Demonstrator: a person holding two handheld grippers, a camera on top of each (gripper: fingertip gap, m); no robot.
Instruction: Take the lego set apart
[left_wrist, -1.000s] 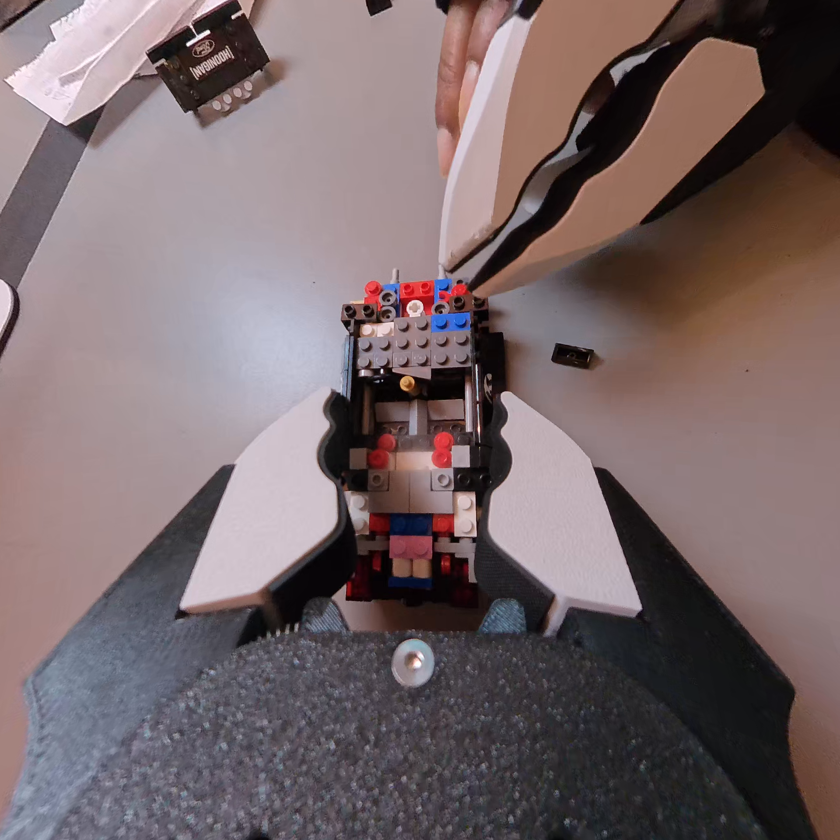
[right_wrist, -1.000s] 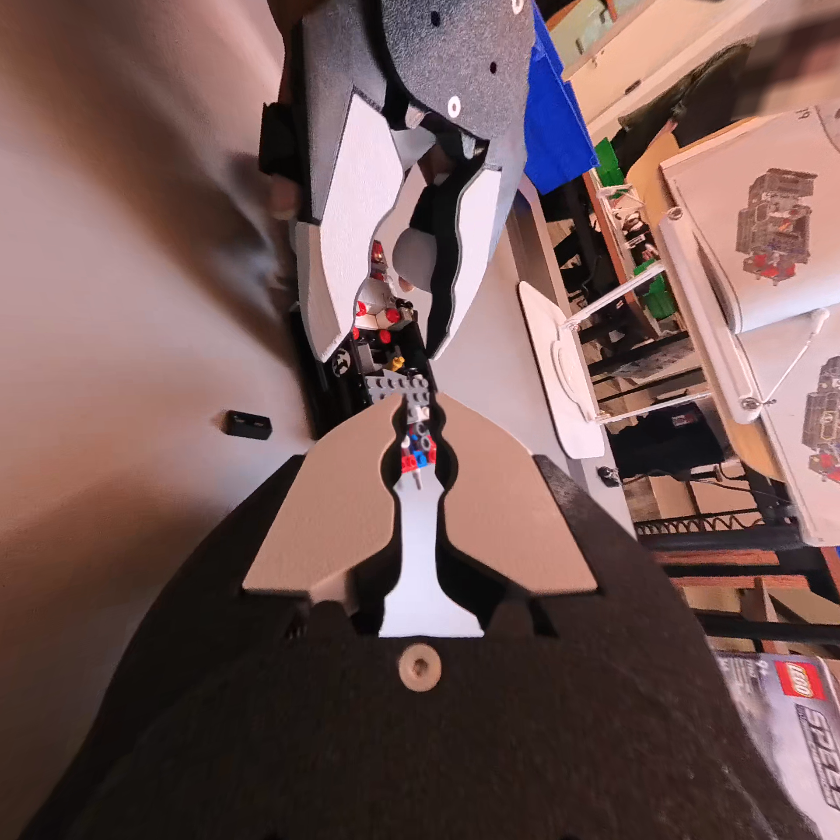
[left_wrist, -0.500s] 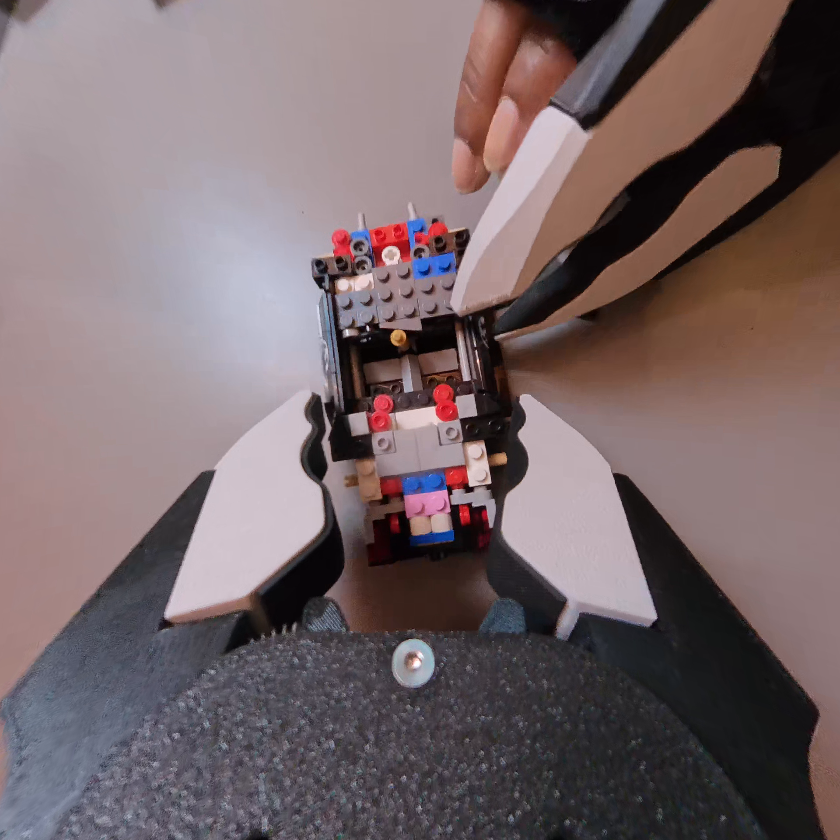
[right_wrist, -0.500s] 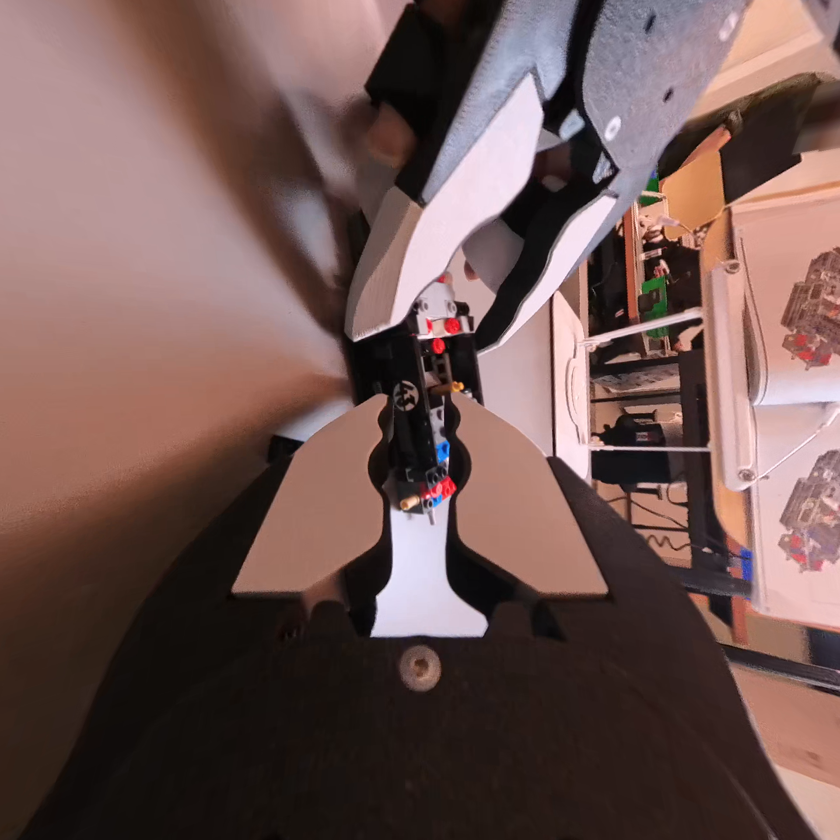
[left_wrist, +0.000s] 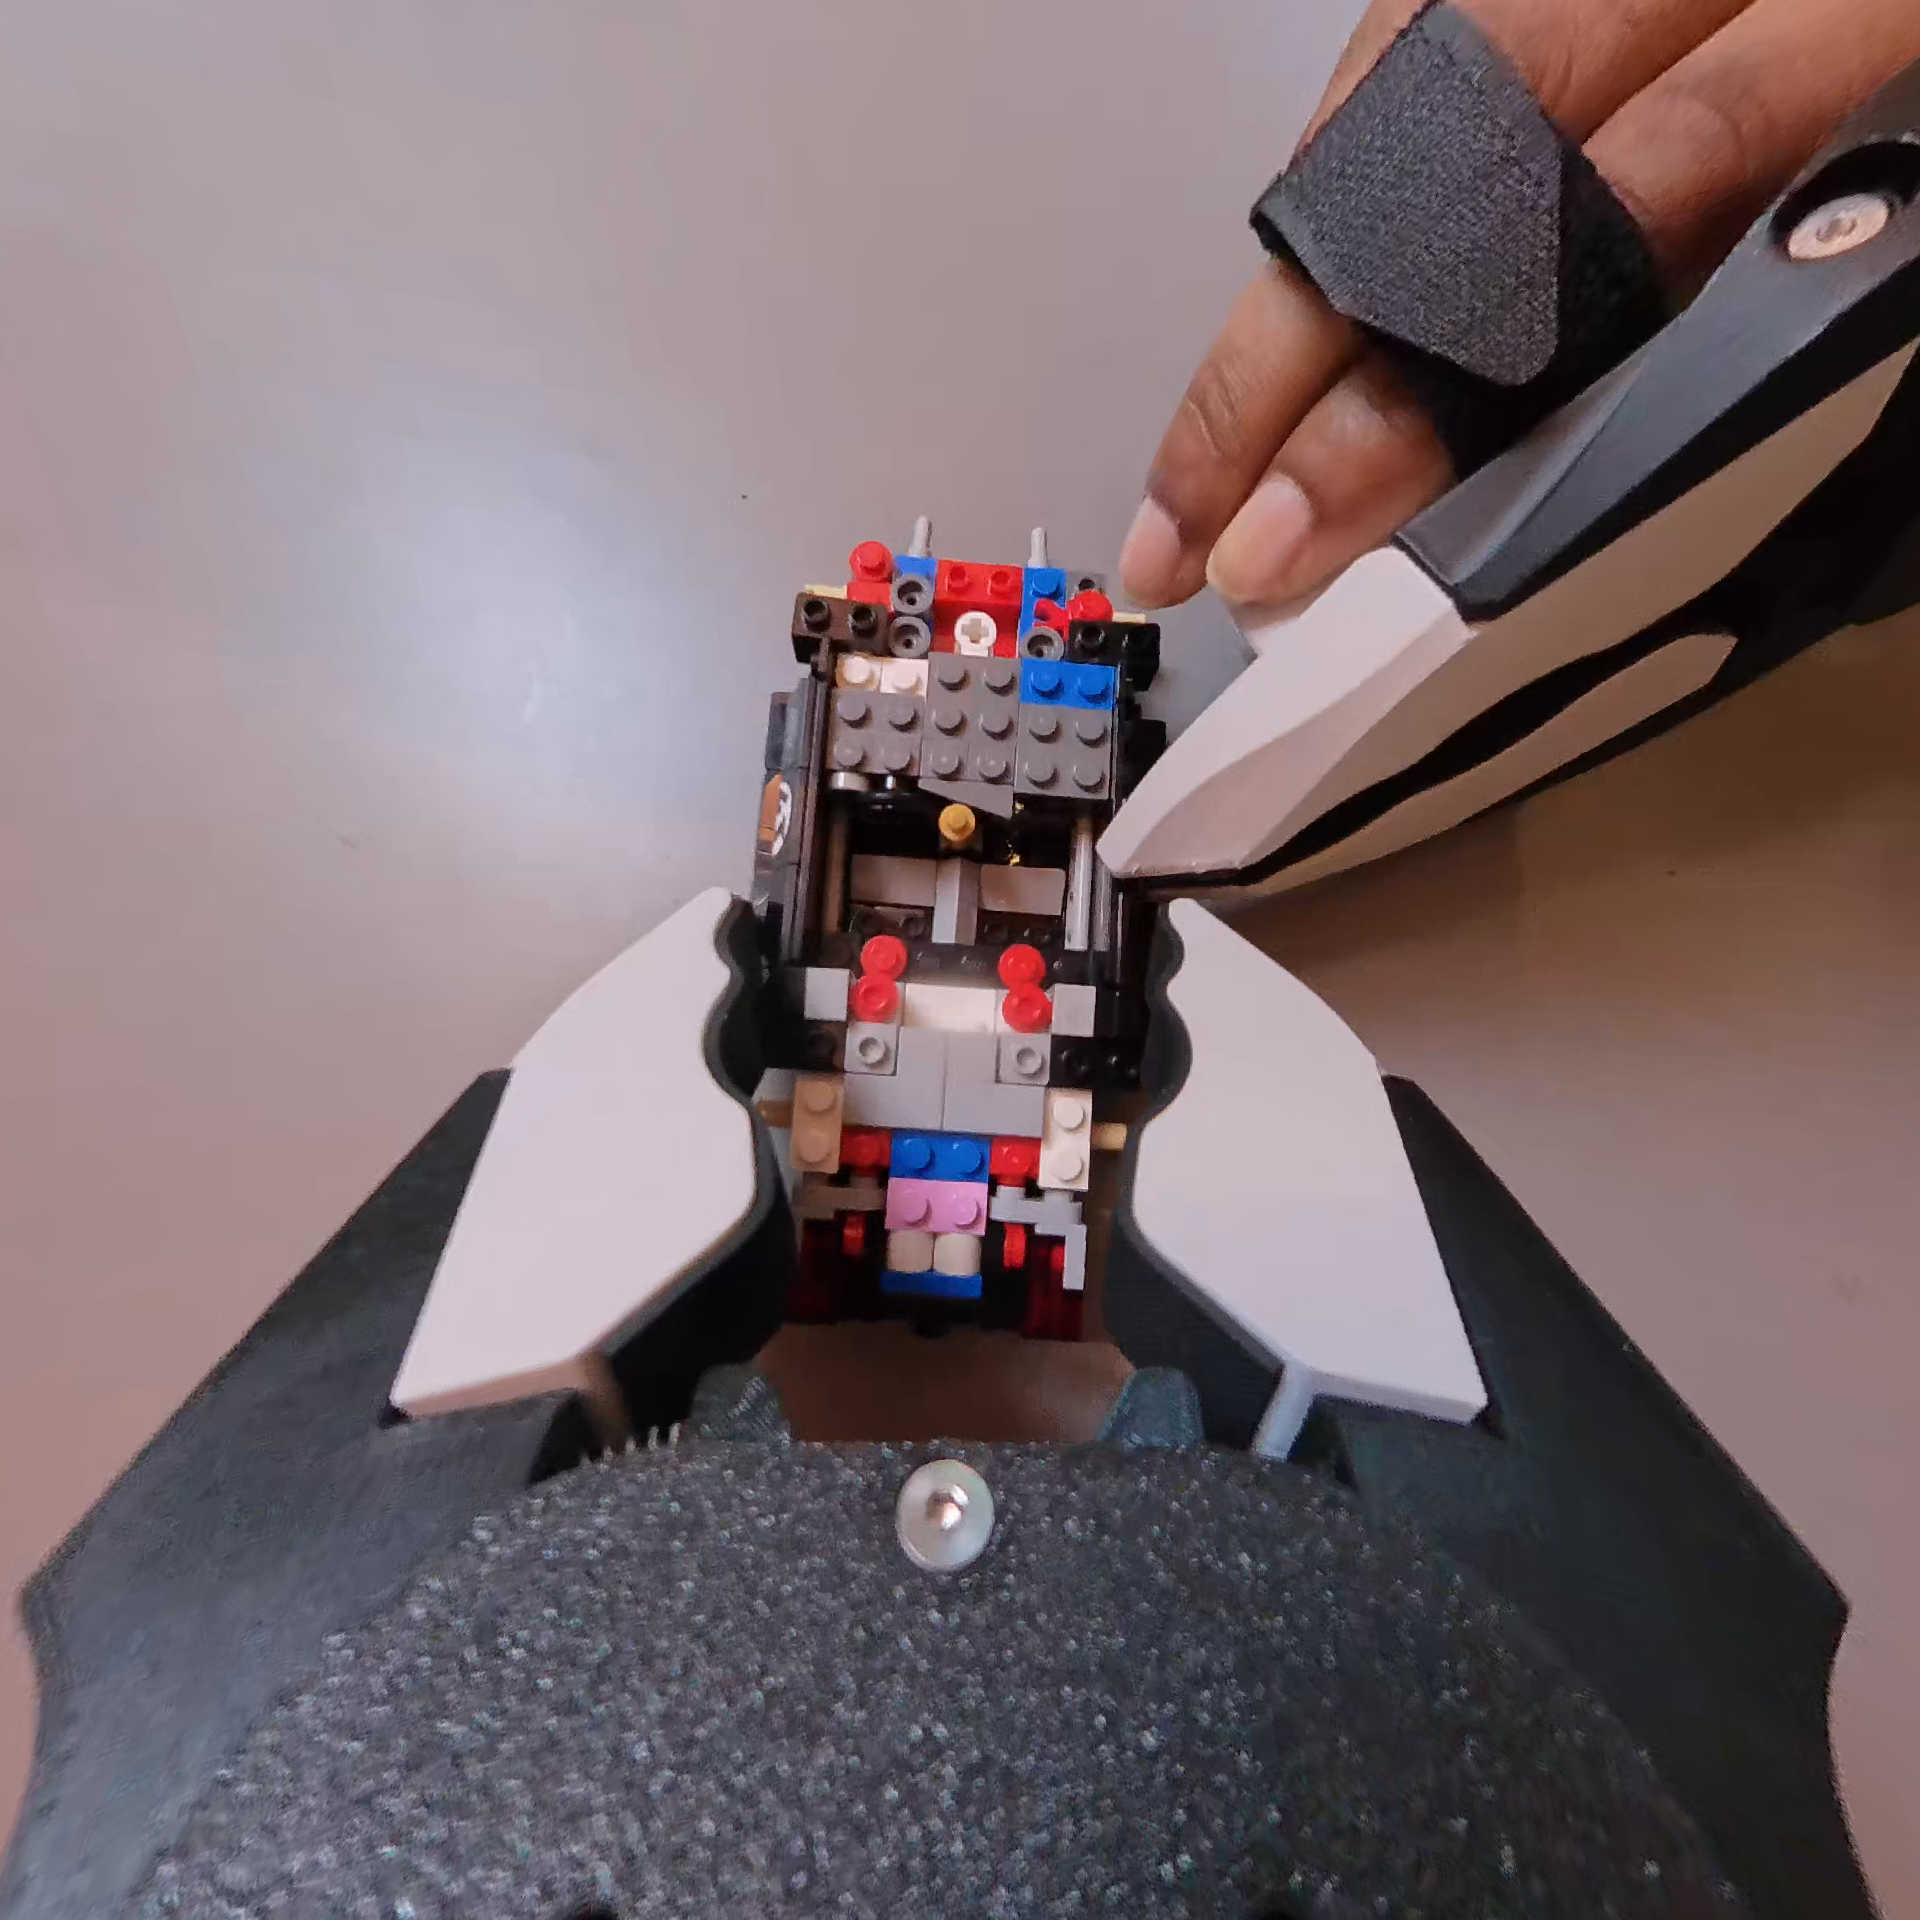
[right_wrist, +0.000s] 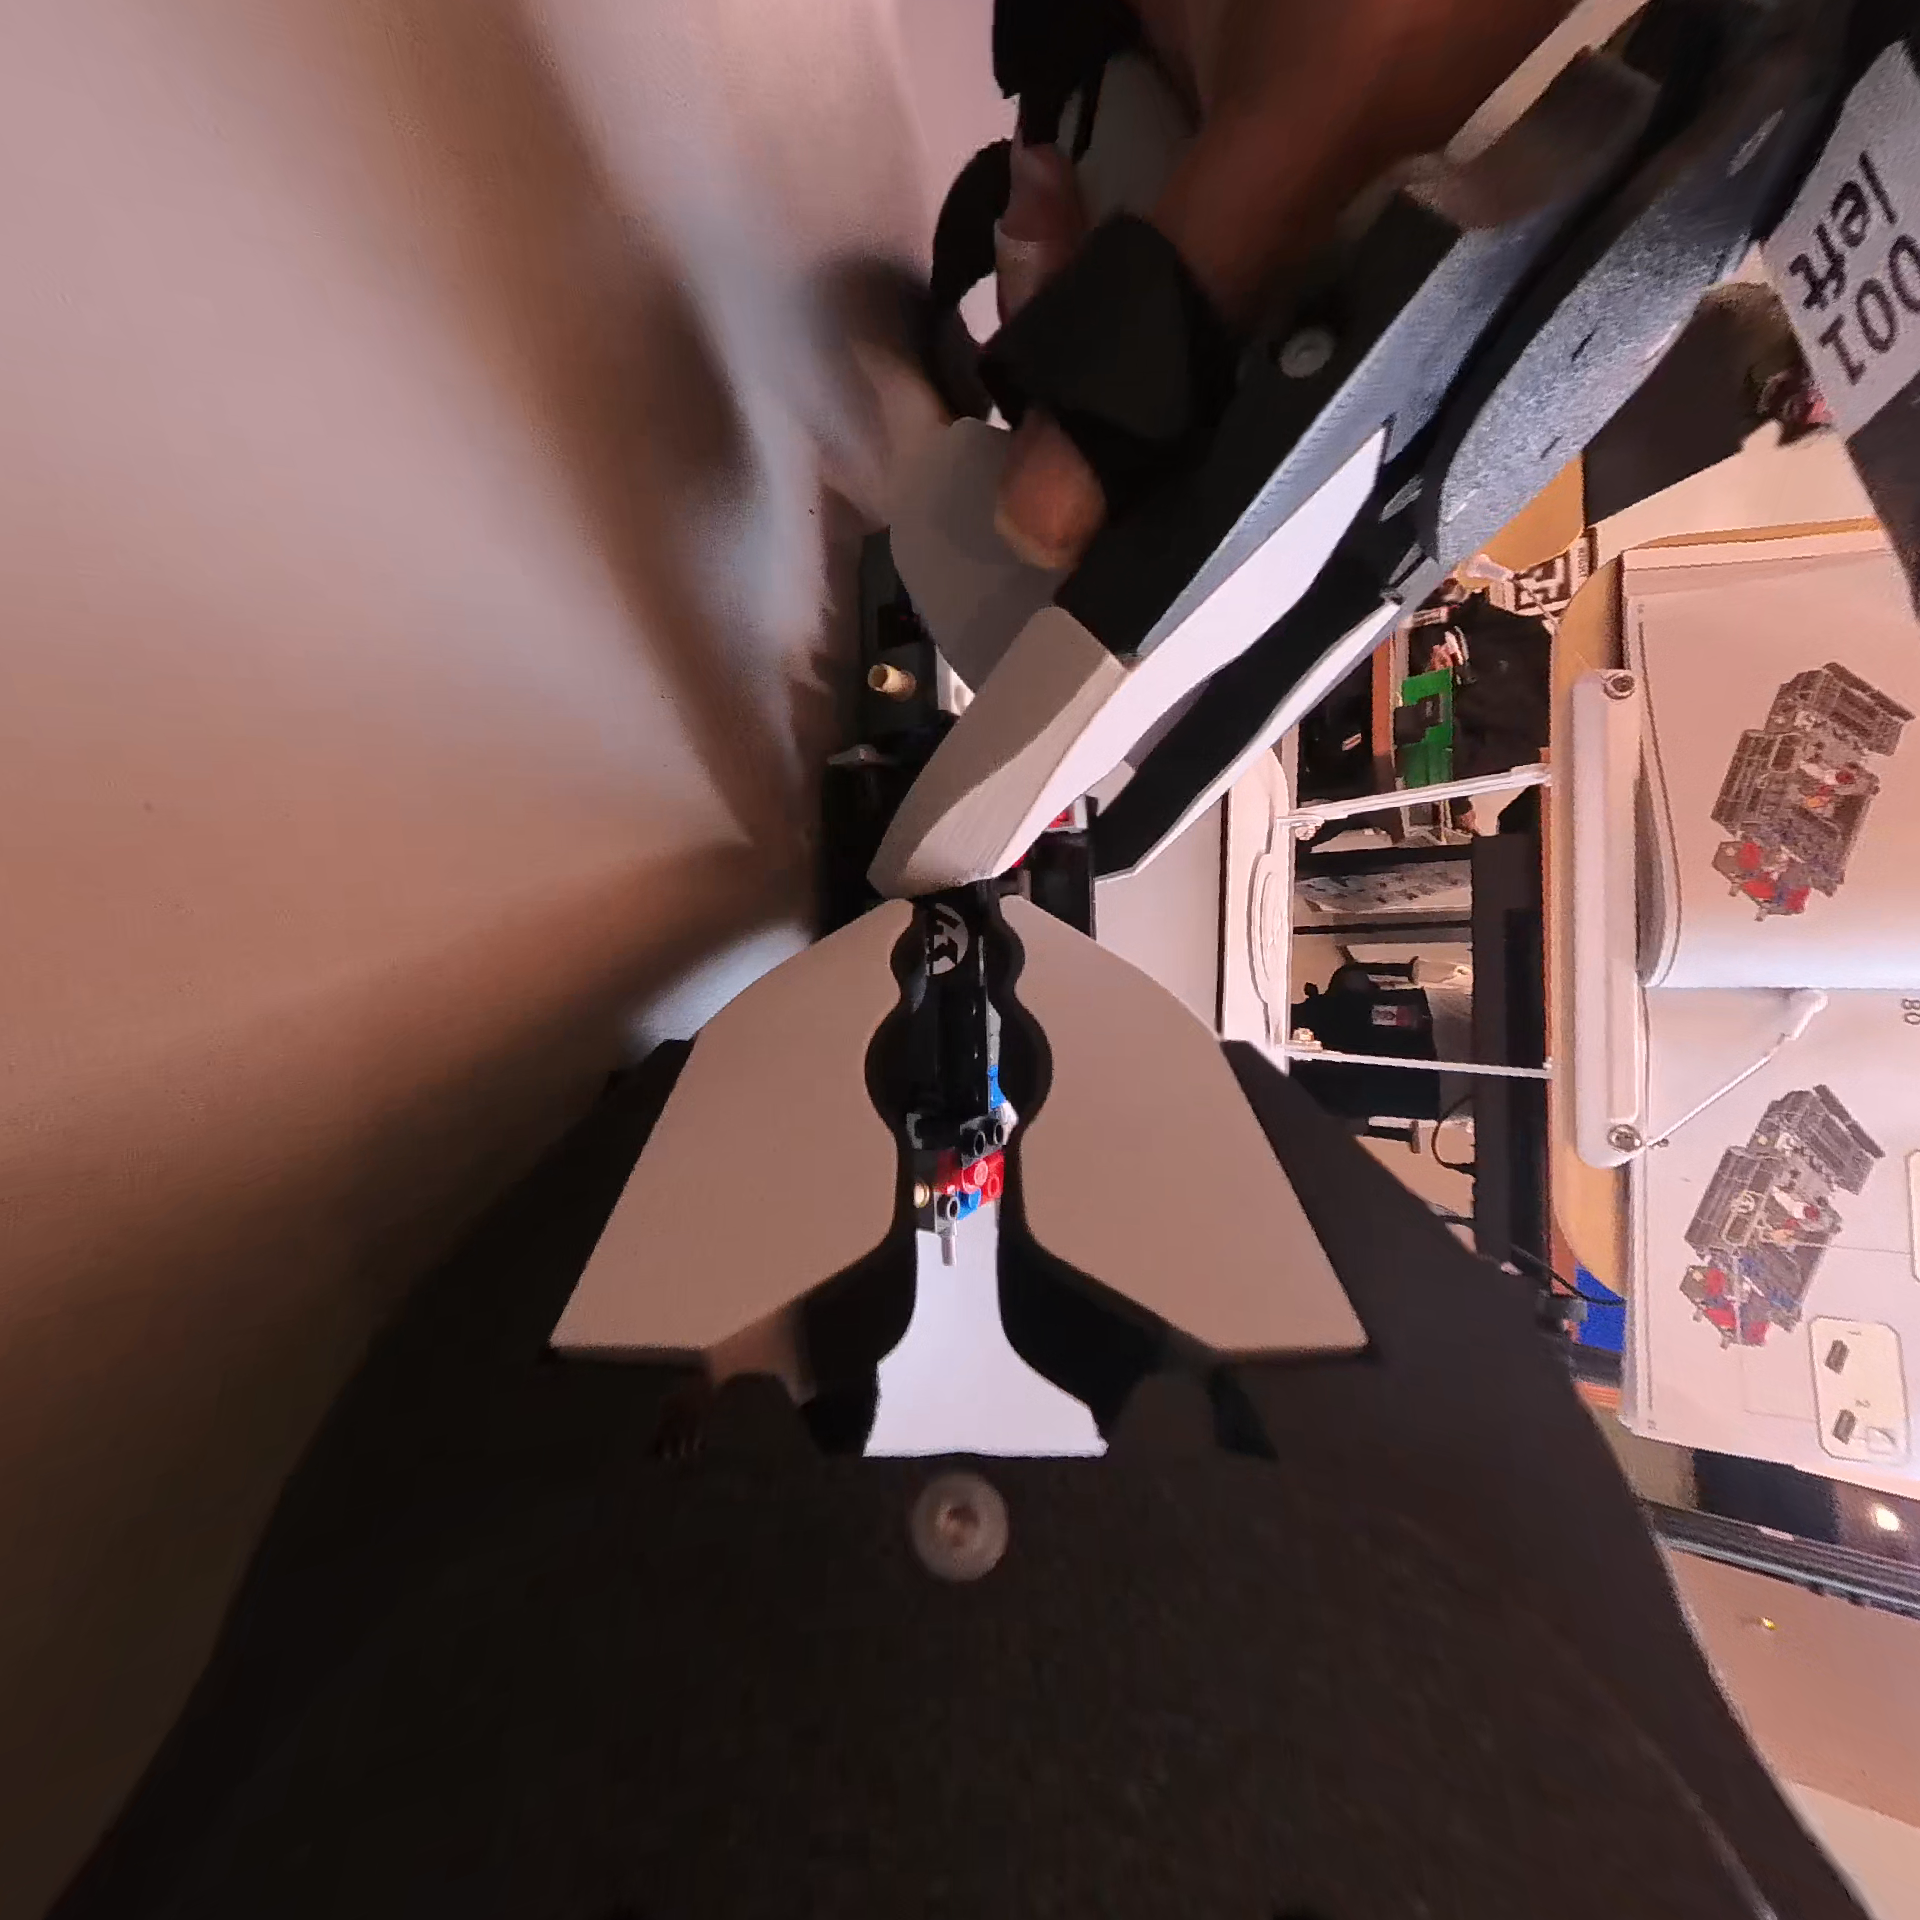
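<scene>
In the left wrist view, the left gripper (left_wrist: 951, 997) is clenching the lego car (left_wrist: 951, 914) by its flanks, near the middle of the body, with the car's far end sticking out over the grey table (left_wrist: 416, 416). A second ago the car was resting on the table with a loose black piece beside it; now that piece is out of frame and the table looks farther off, so the car is probably being held up in the air. The right gripper (left_wrist: 1138, 868) has been coming in from the upper right and sliding down the car's right side: its tips are now sitting at the right side wall, just ahead of the left gripper's right finger. A hand (left_wrist: 1351, 343) is riding on it, fingertips close to the car's far corner.

In the right wrist view, the right gripper (right_wrist: 951, 914) is closing on a thin black side panel (right_wrist: 951, 997), edge-on between its fingers, with red and blue studs at the near end. A second ago only the car's end was showing there, so the grasp has just been taken. The left gripper (right_wrist: 997, 852) is crowding in above. Both ends being held, peeling the panel off looks like the step at hand.
</scene>
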